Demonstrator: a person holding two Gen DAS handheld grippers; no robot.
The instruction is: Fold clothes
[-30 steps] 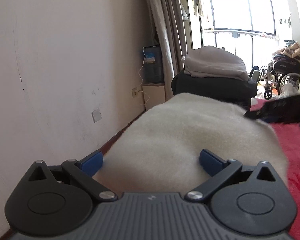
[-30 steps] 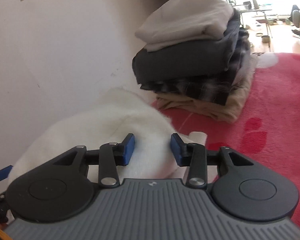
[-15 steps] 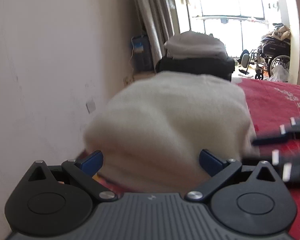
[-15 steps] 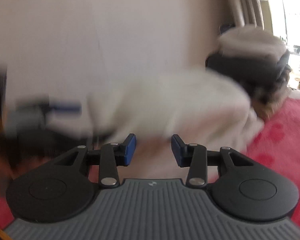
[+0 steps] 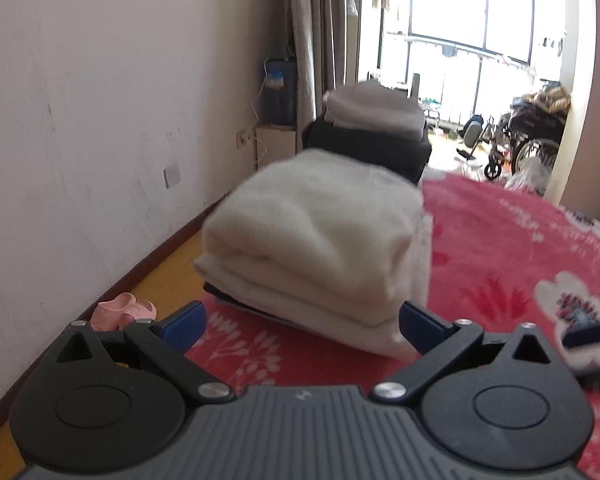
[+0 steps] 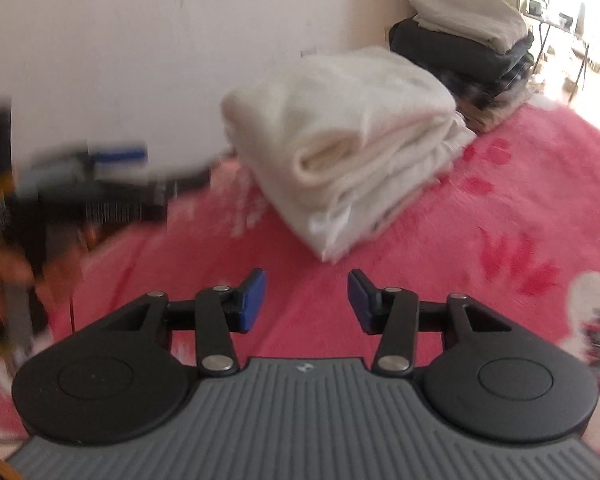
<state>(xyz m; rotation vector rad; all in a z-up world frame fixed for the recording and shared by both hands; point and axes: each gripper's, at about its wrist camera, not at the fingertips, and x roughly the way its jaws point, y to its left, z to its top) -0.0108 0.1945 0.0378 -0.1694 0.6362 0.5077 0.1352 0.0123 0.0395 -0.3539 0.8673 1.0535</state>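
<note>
**Cream garment folded on the bed, both grippers empty**

Folded cream fleece garment (image 5: 316,236) sits mid-frame in my left wrist view, on the red floral plush bed cover (image 5: 512,248); several layers stacked, something dark peeks out under its lower left edge. In the right wrist view the same bundle (image 6: 340,128) lies upper centre, a rolled edge facing the camera.

My left gripper (image 5: 300,322) has its blue pads spread wide, nothing between them; the garment's near corner shows just past the right pad, contact I cannot tell. My right gripper (image 6: 306,300) is also parted, over bare red cover, apart from the garment.

Behind the bundle, upper centre of the left view, a stack of folded clothes (image 5: 374,120), pale grey on top of black; in the right view it is at upper right (image 6: 466,40). Blurred left gripper body at mid-left of the right view. Pink slippers (image 5: 122,310) on the wooden floor at lower left, beside the white wall (image 5: 80,120).
</note>
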